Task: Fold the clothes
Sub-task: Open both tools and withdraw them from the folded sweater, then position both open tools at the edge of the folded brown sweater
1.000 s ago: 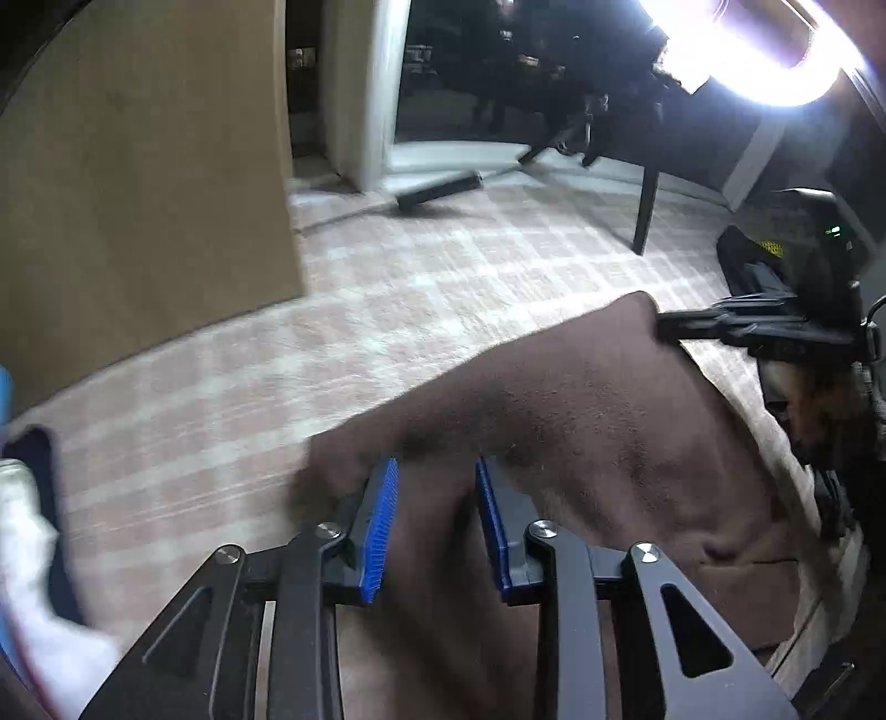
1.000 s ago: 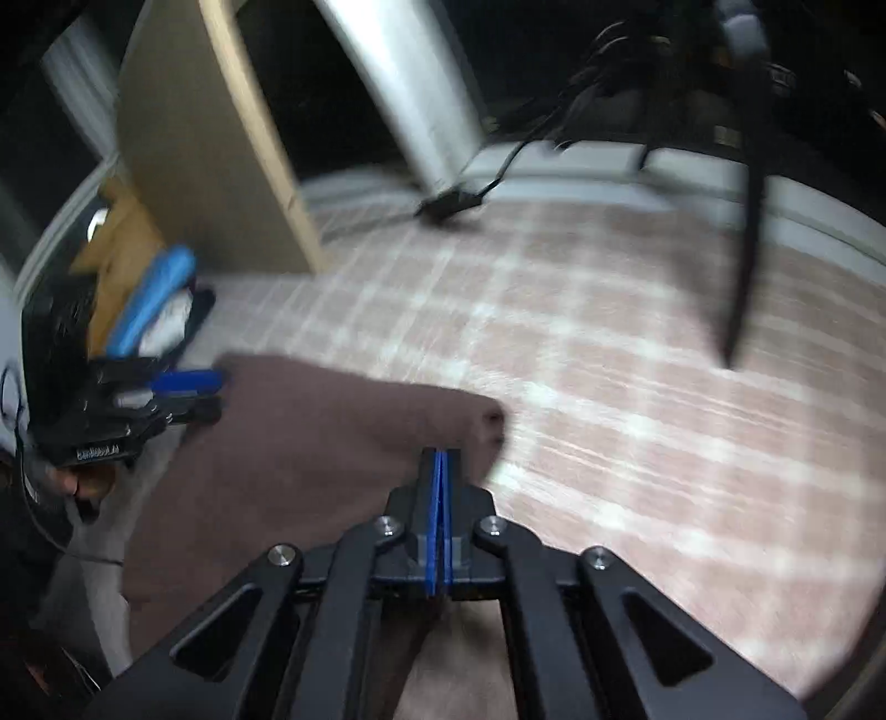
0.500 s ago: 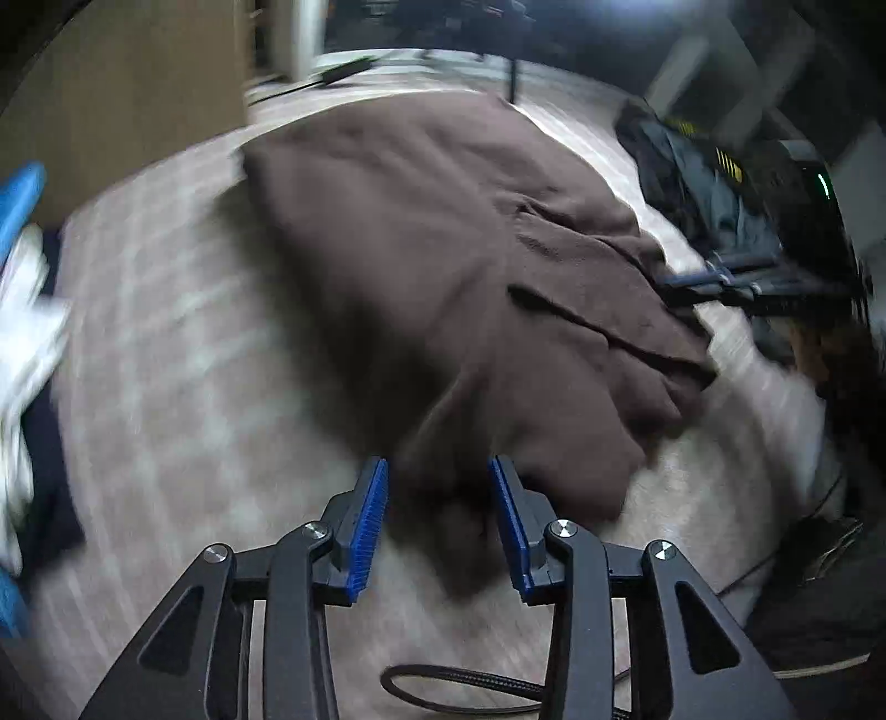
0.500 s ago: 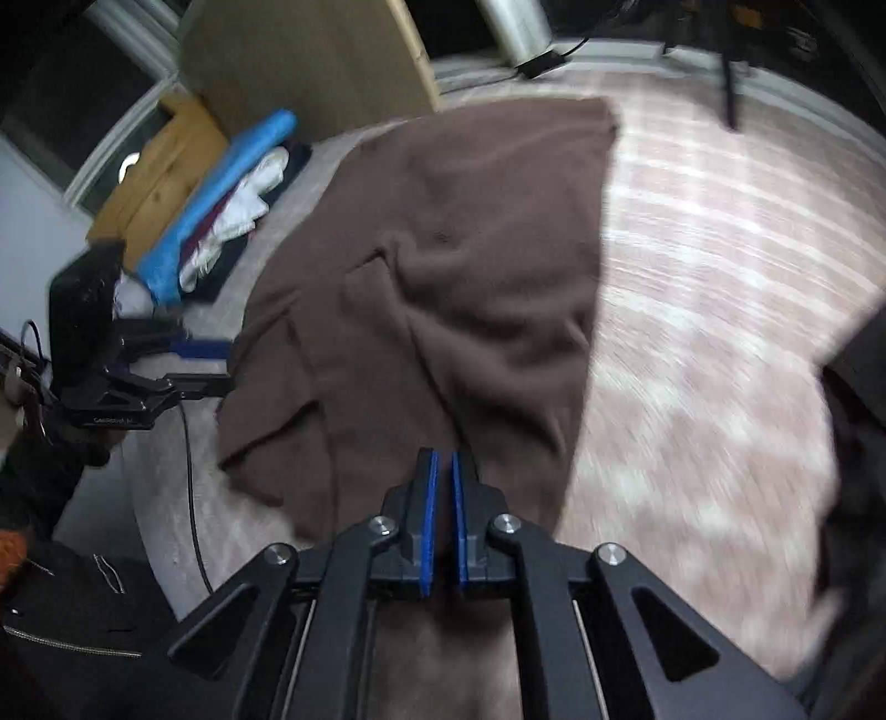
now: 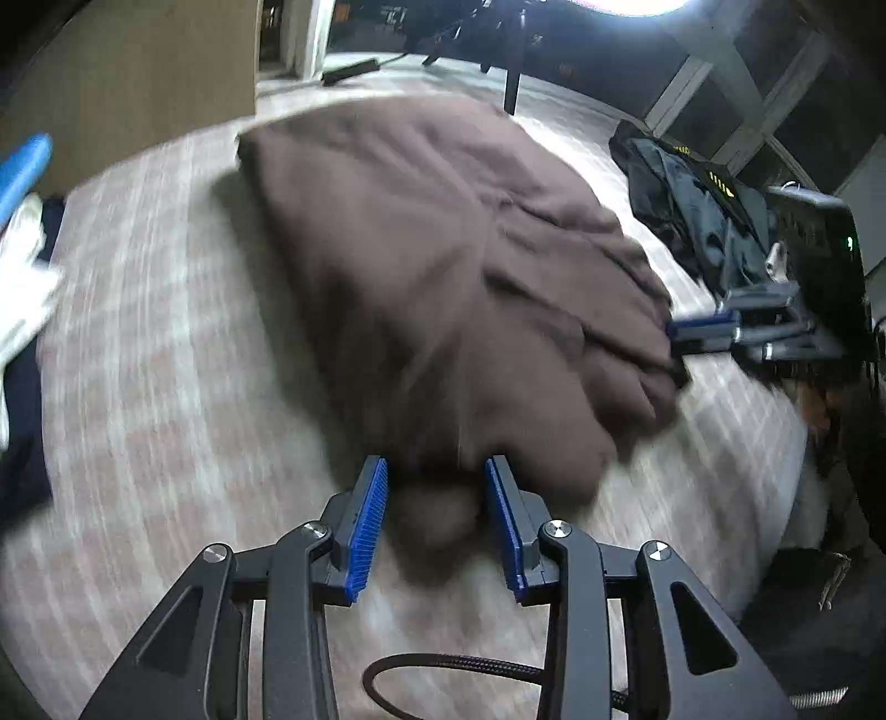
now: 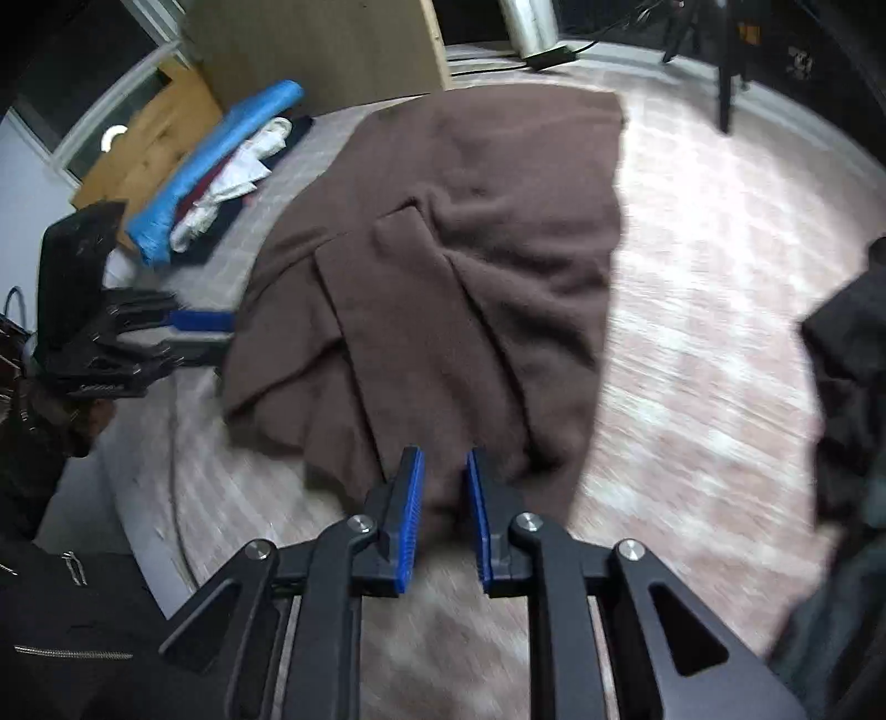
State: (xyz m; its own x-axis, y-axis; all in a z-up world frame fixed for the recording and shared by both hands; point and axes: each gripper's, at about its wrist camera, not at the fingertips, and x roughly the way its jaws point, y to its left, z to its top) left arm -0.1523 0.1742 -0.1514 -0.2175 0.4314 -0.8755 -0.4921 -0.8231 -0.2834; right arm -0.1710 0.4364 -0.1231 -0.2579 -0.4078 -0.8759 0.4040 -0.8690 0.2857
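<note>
Pale pink-and-cream checked bedcover underneath. Left tool released, blue pads apart around the near edge of the brown fleece garment, not pressing it. Right tool just been opening, pads loose beside the same garment's near hem. Garment spread flat mid-bed, folded and rumpled. Farther out: blue roll with white clothes left, dark jacket right.

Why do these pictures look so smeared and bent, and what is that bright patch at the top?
Left wrist view: motion blur smears the checked rug and brown garment, while the hand-held gripper stays sharp; a lamp glare burns out at the top edge. Right wrist view: the rug streaks too, the room behind is dim, and the fisheye lens curves everything toward dark corners.
</note>
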